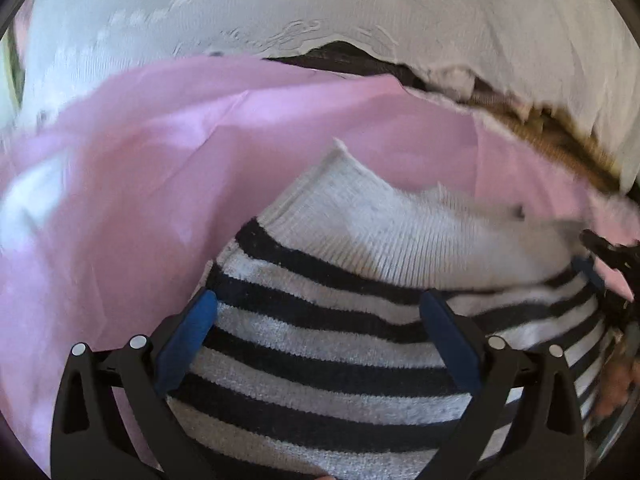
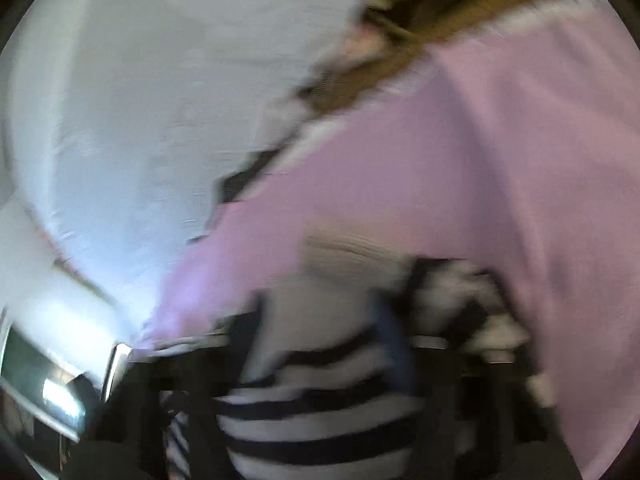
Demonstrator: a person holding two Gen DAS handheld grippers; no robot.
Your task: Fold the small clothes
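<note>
A black-and-white striped sock (image 1: 320,344) with a white ribbed cuff (image 1: 384,224) lies on a pink cloth (image 1: 140,184). My left gripper (image 1: 320,340) is open, its blue-padded fingers (image 1: 188,340) on either side of the sock's striped part, above it. The right wrist view is heavily blurred by motion. It shows the striped sock (image 2: 312,412) running up between the dark fingers of my right gripper (image 2: 320,360). Whether those jaws are pressed on the sock is unclear. The right gripper's dark tip (image 1: 612,256) shows at the sock's right end in the left wrist view.
The pink cloth (image 2: 480,200) covers a surface with a white lace cover (image 1: 320,4) behind it. A brown wooden edge (image 1: 560,136) shows under the lace. A dark glossy object with a metal rim (image 2: 60,384) sits at the lower left of the right wrist view.
</note>
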